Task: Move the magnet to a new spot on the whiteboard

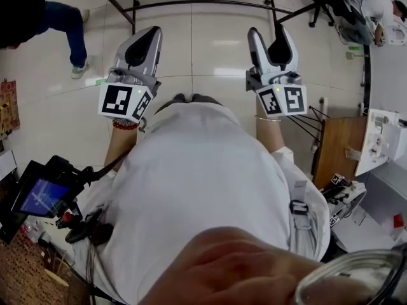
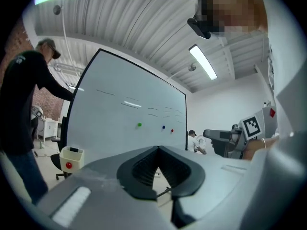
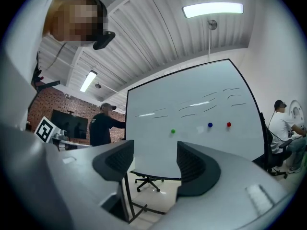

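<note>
The whiteboard (image 2: 115, 138) stands a few steps ahead, out of reach of both grippers. On it sit a green magnet (image 2: 139, 125), a blue magnet (image 2: 163, 127) and a red magnet (image 2: 172, 130). The right gripper view shows the same whiteboard (image 3: 192, 104) with the green magnet (image 3: 173, 131), blue magnet (image 3: 210, 125) and red magnet (image 3: 229, 124). My left gripper (image 2: 158, 148) is shut and empty. My right gripper (image 3: 154, 159) is open with nothing between its jaws. In the head view the left gripper (image 1: 151, 35) and right gripper (image 1: 271, 35) are held out in front of my body.
A person in a dark top (image 2: 21, 123) stands at the whiteboard's left edge. A white box with a red button (image 2: 70, 158) hangs nearby. The board's black stand (image 1: 203, 4) crosses the floor ahead. A wooden table (image 1: 340, 148) is at my right; a seated person (image 3: 282, 123) is far right.
</note>
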{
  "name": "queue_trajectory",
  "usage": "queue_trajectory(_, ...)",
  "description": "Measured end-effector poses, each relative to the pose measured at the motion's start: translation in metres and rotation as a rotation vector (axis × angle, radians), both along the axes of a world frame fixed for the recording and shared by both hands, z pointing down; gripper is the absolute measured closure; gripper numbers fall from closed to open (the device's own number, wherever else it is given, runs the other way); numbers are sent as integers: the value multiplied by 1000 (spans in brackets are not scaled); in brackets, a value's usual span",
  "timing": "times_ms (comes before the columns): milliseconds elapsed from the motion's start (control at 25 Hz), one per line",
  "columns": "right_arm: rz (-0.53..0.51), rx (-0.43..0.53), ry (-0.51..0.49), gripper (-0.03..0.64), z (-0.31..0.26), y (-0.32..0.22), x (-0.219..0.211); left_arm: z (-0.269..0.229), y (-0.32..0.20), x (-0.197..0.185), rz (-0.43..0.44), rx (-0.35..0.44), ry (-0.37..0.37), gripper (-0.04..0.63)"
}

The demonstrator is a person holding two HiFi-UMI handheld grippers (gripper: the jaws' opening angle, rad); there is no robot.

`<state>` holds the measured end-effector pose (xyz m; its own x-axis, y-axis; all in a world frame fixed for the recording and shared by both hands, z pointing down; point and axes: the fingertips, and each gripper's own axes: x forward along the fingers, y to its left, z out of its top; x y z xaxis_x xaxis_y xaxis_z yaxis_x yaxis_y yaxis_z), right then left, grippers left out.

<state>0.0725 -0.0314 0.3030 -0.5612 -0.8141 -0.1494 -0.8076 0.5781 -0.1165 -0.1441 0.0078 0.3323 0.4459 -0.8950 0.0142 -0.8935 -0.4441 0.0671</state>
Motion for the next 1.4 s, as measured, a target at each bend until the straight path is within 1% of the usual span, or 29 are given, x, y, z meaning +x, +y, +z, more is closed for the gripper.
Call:
queue_trajectory(80,0,5,-5,339,0,-8,8,-1,3,-6,-47,3,-25,589)
queue_trajectory(200,-18,15,-17,338,-6,-15,14,-2,5,-16,-128,-17,-16,589)
queue_trajectory(320,-30,-13,-23,339,2,-17,21,4,4,-14,-156,-43,-23,589)
queue_trajectory(440,0,-50,0,339,15,-21,38,7,0,-3,-144,-50,-12,589)
queue_trajectory(600,73,-46,23,339,16,-8,64,6,9,9,-87,-27,-24,589)
queue_trajectory(720,87,-43,30,339,11,-7,70,2,8,12,-84,-11,-21,589)
queue_trajectory(800,60,-49,41,339,12,-8,62,2,7,14,-88,-11,-28,589)
queue_trajectory(920,-2,-58,37,339,15,-5,37,5,6,18,-79,-17,-33,589)
queue_trajectory(1040,-75,-56,19,337,17,7,3,7,6,26,-44,-33,-15,589)
queue_trajectory(1160,-139,-41,22,337,14,22,-27,3,4,41,-8,-32,-36,589)
queue_trajectory(1240,-149,-41,30,337,13,27,-37,0,2,49,3,-32,-38,589)
queue_trajectory(1400,-130,-20,50,337,3,34,-38,-4,3,63,30,-25,-25,589)
